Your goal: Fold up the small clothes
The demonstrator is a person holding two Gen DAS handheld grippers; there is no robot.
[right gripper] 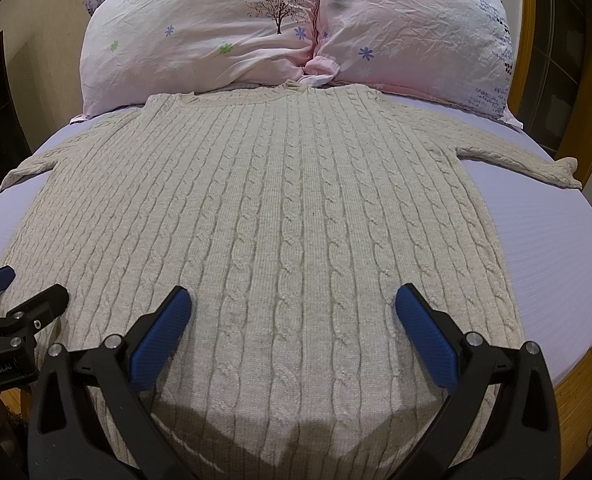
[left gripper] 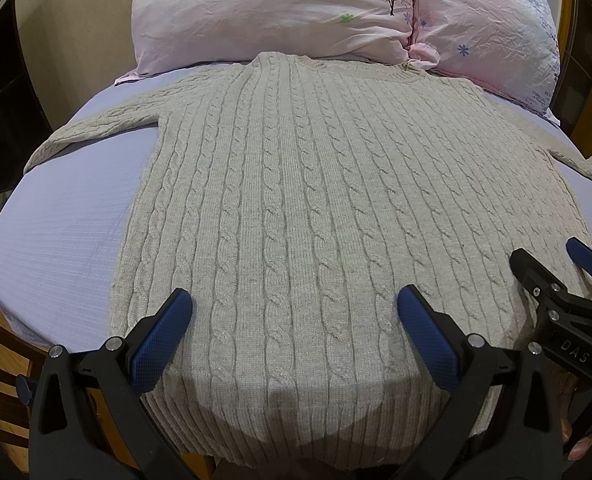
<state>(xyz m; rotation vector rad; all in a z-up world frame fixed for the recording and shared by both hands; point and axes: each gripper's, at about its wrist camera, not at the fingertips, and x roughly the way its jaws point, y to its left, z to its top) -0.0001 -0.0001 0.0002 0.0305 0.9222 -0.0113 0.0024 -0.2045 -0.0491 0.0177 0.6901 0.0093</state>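
In the left wrist view, the left gripper (left gripper: 295, 302) sat nearest, its blue pads (left gripper: 160, 340) spread wide apart with nothing between them, hovering over the hem end of the sweater (left gripper: 315, 184). The beige cable-knit sweater lay flat on the lilac sheet (left gripper: 68, 224), body smooth, both sleeves stretched out to the sides, collar at the far end touching the pink pillows (left gripper: 264, 8). At the lower right edge the right gripper (left gripper: 551, 264) showed from the side, also over the sweater's hem corner, fingers parted.

In the right wrist view, the right gripper (right gripper: 294, 302) was closest, pads (right gripper: 425, 340) wide apart and empty above the sweater (right gripper: 280, 200) near its hem. The sweater spread across the sheet (right gripper: 567, 264), its right sleeve reaching toward the bed's edge, collar against the pillows (right gripper: 200, 36). The left gripper (right gripper: 24, 284) poked in at the left edge, over the hem's left corner, fingers parted.
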